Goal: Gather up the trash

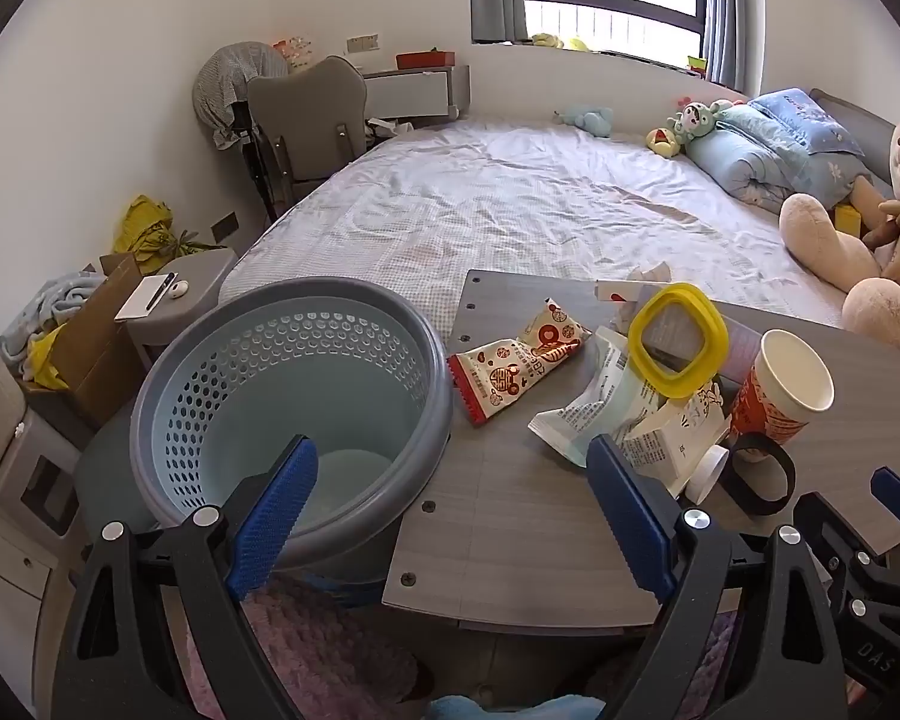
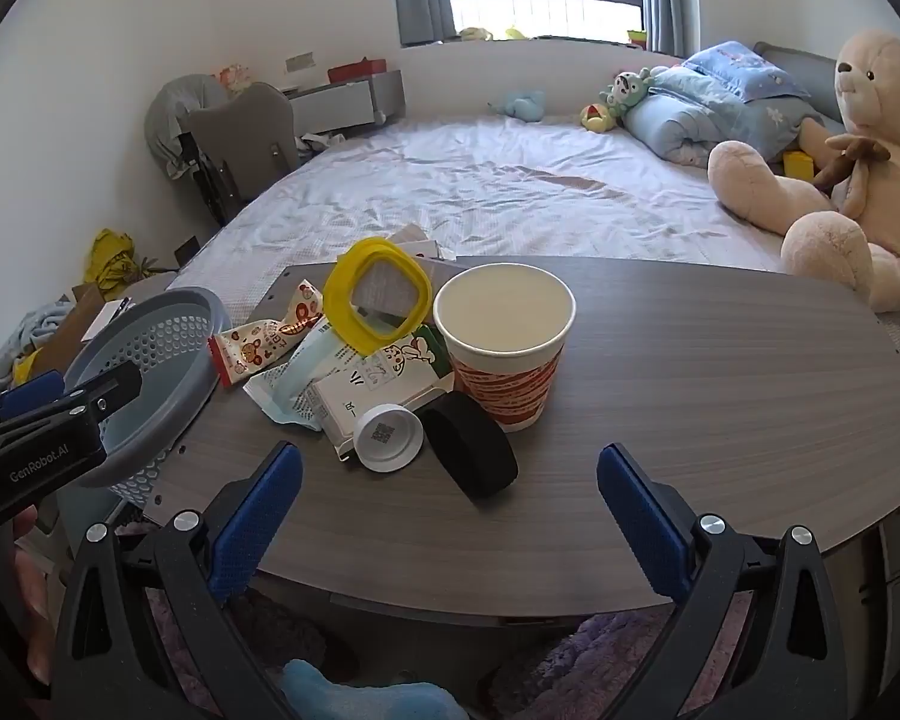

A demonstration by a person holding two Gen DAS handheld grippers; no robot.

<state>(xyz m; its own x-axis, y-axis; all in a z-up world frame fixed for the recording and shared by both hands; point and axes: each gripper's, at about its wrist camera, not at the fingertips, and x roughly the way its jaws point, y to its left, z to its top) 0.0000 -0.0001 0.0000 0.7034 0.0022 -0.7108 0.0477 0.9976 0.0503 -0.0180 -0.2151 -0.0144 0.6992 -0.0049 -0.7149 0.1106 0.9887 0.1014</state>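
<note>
A pile of trash lies on the grey wood table (image 2: 720, 372): a paper cup (image 2: 504, 342), a black ring (image 2: 471, 450), a white cap (image 2: 387, 437), a yellow ring lid (image 2: 378, 297), a red-and-white snack wrapper (image 1: 513, 360) and white-and-blue packaging (image 1: 600, 414). A grey-and-blue perforated bin (image 1: 294, 408) stands left of the table, empty. My left gripper (image 1: 456, 510) is open, above the bin's rim and the table's left edge. My right gripper (image 2: 450, 504) is open and empty, short of the black ring and cup.
A bed (image 2: 510, 192) with pillows and soft toys lies behind the table; a large teddy bear (image 2: 858, 180) sits at right. A chair (image 1: 312, 120), a cardboard box (image 1: 90, 336) and clutter stand at left. A purple rug (image 1: 330, 648) lies below.
</note>
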